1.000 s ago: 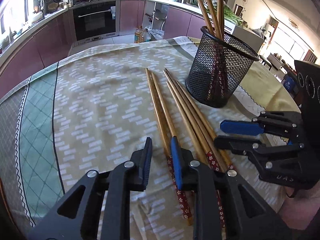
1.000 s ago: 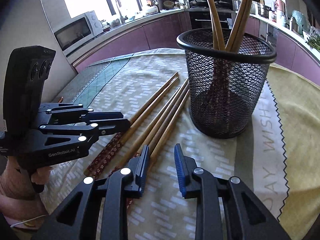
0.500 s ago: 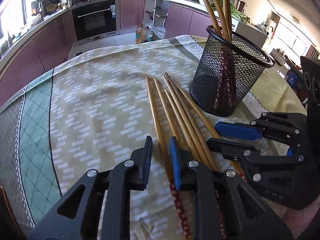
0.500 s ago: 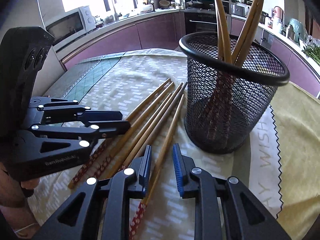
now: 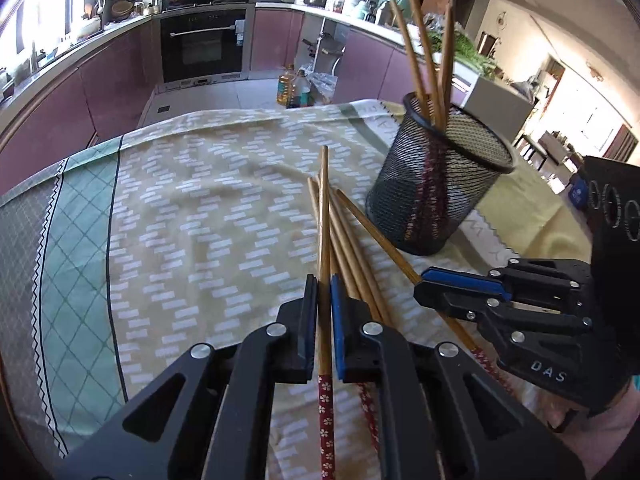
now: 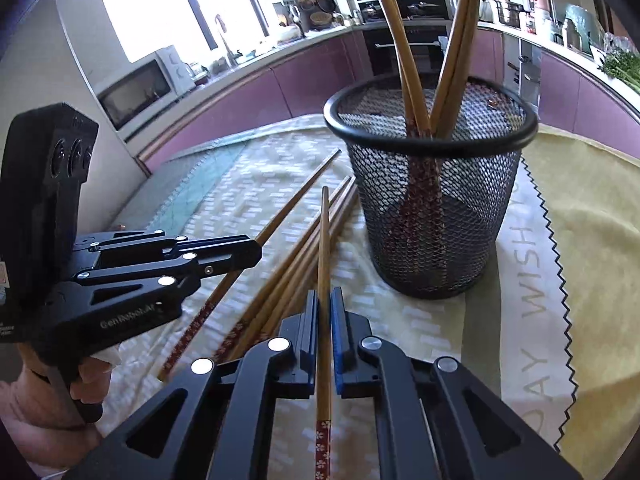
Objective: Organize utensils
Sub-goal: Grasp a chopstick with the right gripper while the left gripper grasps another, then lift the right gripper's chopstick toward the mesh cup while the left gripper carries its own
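My left gripper [image 5: 324, 285] is shut on one wooden chopstick [image 5: 324, 216] with a red flowered end, lifted off the cloth. My right gripper [image 6: 325, 298] is shut on another chopstick [image 6: 323, 240], also lifted. Several more chopsticks [image 5: 352, 248] lie side by side on the tablecloth, also seen in the right wrist view [image 6: 288, 276]. A black mesh cup [image 5: 434, 188] stands upright beyond them holding several chopsticks; it is also in the right wrist view [image 6: 432, 208]. The right gripper shows in the left wrist view [image 5: 424, 288], and the left gripper in the right wrist view [image 6: 256, 252].
The table is covered by a patterned beige and green cloth [image 5: 180, 220] and a yellow cloth [image 6: 580, 240] on the right. Kitchen cabinets and an oven [image 5: 204, 44] stand beyond the table's far edge.
Both grippers were open over the chopsticks lying on the cloth; both have closed, each on one chopstick, and lifted it off the cloth.
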`<state>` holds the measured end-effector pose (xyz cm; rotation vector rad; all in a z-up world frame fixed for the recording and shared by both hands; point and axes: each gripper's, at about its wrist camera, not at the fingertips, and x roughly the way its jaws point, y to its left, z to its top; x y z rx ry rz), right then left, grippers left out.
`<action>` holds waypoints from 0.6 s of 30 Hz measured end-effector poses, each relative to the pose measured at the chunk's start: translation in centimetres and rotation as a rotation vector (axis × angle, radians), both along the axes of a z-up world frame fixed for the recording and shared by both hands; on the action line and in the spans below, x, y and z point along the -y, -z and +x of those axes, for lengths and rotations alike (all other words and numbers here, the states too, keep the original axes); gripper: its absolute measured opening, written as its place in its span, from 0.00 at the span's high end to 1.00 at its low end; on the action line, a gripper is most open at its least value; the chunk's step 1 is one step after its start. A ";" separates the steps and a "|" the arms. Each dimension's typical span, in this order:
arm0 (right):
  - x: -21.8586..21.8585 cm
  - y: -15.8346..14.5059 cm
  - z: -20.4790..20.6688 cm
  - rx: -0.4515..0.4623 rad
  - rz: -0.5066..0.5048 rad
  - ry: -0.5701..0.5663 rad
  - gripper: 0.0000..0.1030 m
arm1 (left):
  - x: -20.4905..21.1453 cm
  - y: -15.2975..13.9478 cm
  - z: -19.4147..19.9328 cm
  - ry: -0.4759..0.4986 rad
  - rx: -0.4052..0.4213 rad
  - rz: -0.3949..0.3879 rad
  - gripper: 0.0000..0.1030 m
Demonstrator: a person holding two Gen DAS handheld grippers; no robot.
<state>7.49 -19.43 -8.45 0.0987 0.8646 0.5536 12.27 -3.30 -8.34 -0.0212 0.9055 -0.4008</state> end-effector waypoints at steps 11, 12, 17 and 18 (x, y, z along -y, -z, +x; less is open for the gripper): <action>1.5 -3.5 -2.5 0.085 0.095 -0.040 0.95 | -1.0 -3.4 -3.3 0.082 0.048 -0.158 0.93; 1.6 -3.8 -2.7 0.094 0.101 -0.041 0.95 | -0.9 -3.7 -3.4 0.086 0.052 -0.168 0.93; 2.2 -5.3 -3.2 0.143 0.121 -0.033 0.95 | -0.7 -5.3 -4.3 0.114 0.083 -0.201 0.93; 2.3 -5.5 -3.4 0.151 0.125 -0.030 0.95 | -0.7 -5.5 -4.4 0.116 0.089 -0.207 0.93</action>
